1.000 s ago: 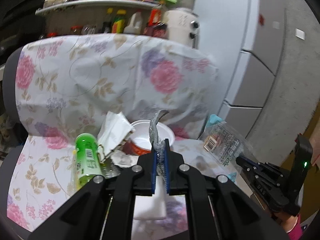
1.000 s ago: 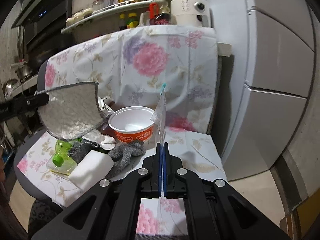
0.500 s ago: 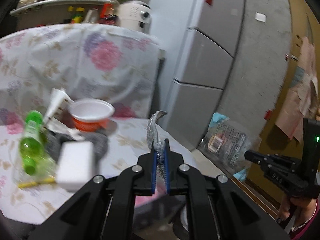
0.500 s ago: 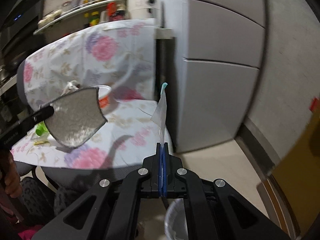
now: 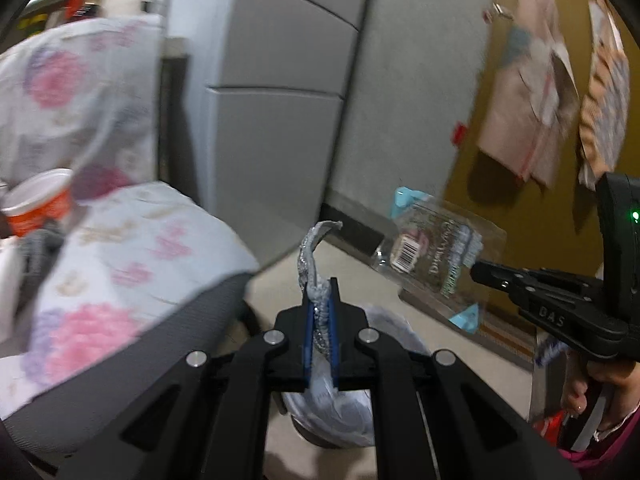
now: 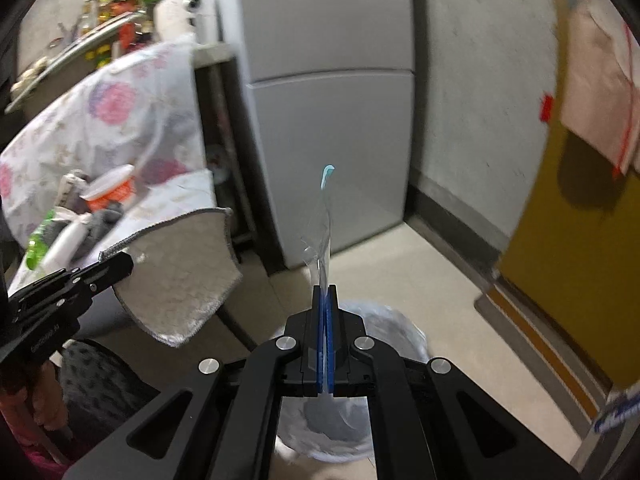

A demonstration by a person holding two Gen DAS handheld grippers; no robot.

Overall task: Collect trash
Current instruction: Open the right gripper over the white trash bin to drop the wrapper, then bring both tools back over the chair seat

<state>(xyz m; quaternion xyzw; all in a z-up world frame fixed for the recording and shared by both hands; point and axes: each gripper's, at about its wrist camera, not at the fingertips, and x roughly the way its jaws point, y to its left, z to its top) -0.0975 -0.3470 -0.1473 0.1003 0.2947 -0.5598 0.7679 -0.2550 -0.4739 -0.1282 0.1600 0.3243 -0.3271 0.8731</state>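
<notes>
**Both grippers hold trash above the lined bin**

Nearest in the left wrist view, the left gripper (image 5: 320, 300) has its blue pads pressed together on a grey cloth pad (image 5: 310, 256), whose edge curls up from between the fingertips. Seen from the right wrist view, that same cloth pad (image 6: 180, 276) is a flat, rounded piece with a stitched border, hanging from the left gripper (image 6: 120, 264) at the left edge of the picture.

The right gripper (image 6: 325, 300) is pinched shut on a clear plastic wrapper (image 6: 320, 240) with a pale blue tip, which stands up from the pads. In the left wrist view the wrapper (image 5: 432, 252) shows its printed side and a barcode, held out from the right gripper (image 5: 480, 270), with a hand (image 5: 592, 384) at the lower right on the grip.

Just beyond and below both sets of fingers stands a trash bin (image 6: 384, 316) lined with a pale bag, on the beige floor (image 6: 440, 272).

Farther left is a chair (image 5: 140, 260) under a flowered cover. Near its seat's far left edge sit an orange-and-white cup (image 5: 40, 204), a grey sock (image 5: 40, 240) and, in the right wrist view, a green bottle (image 6: 38, 240).

Behind stands a grey refrigerator (image 6: 328, 120), and a yellow door (image 6: 580, 240) is at the right.
</notes>
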